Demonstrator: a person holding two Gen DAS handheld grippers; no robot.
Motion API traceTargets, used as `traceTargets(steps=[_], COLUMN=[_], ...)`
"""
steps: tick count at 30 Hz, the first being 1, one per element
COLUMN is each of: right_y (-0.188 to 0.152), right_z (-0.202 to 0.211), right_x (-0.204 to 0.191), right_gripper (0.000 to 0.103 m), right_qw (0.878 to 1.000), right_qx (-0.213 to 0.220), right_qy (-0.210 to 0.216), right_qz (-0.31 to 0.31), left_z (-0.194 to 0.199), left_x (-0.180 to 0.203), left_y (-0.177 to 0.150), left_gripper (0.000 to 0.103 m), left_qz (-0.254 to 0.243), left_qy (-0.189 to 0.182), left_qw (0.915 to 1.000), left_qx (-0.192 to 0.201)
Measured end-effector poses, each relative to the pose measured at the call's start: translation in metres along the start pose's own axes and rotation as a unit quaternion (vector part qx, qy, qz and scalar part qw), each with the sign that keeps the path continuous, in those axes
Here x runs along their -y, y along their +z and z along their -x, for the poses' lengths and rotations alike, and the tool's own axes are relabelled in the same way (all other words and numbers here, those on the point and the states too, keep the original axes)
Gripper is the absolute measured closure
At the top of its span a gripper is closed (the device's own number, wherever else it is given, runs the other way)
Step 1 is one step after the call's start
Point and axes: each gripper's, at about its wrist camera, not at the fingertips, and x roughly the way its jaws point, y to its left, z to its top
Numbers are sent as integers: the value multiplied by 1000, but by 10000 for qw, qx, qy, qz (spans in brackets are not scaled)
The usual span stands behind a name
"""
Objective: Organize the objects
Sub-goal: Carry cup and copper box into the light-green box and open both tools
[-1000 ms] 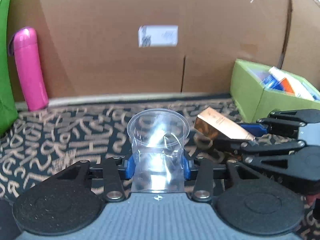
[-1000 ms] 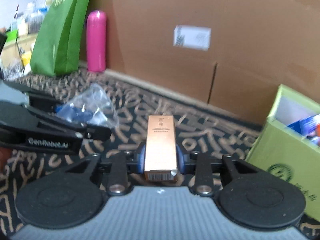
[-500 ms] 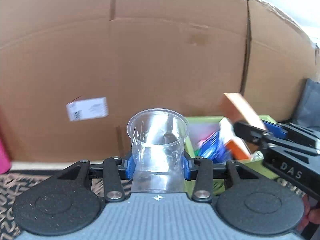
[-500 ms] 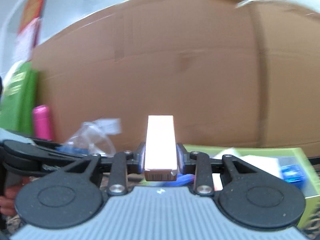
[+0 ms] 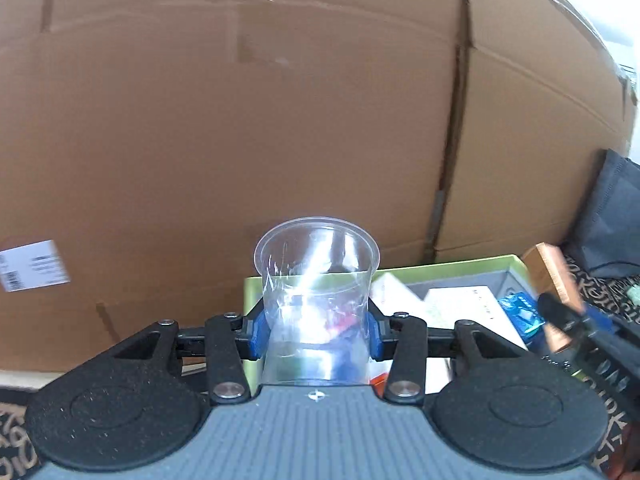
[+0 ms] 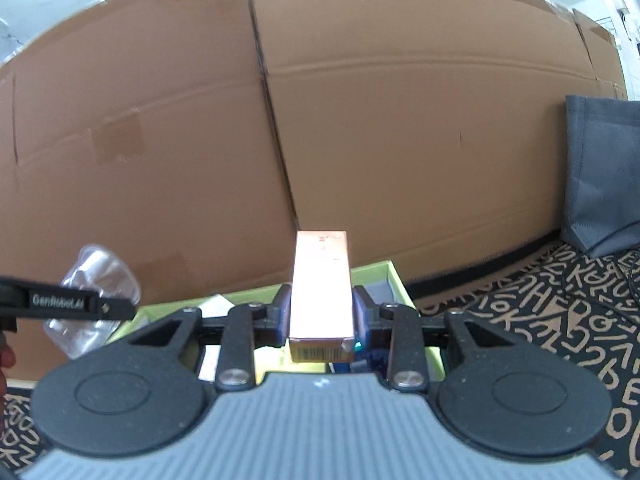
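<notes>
Your left hand-held gripper pinches a clear plastic cup above the green box of packets; your right hand-held gripper clamps a copper carton over it. A cardboard wall stands behind, a grey bag at right.

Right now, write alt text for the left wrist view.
The left gripper is shut on a clear plastic cup, held upright in front of a green open-topped box filled with packages. A tall brown cardboard wall stands behind; at right, the right gripper holds a copper-coloured carton.
</notes>
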Motion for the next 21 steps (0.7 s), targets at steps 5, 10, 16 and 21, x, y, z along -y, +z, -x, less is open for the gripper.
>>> traceTargets(steps=[5, 10, 16, 21], right_y=[-9, -9, -10, -10], right_z=[-12, 7, 17, 17], right_x=[3, 2, 3, 0], right_gripper=[14, 0, 0, 0], right_qw=[9994, 9964, 9956, 9954], right_qx=[-236, 364, 325, 385], right_qy=[-196, -751, -848, -840], right_qz=[-135, -159, -225, -236], left_z=[-10, -4, 1, 33], left_x=[-5, -20, -22, -14], left_y=[-13, -23, -28, -41], left_gripper=[7, 7, 7, 7], left_qz=[264, 370, 401, 419], left_qy=[18, 10, 17, 140], left_qw=[9996, 9992, 9989, 9984], left_qx=[12, 159, 244, 353])
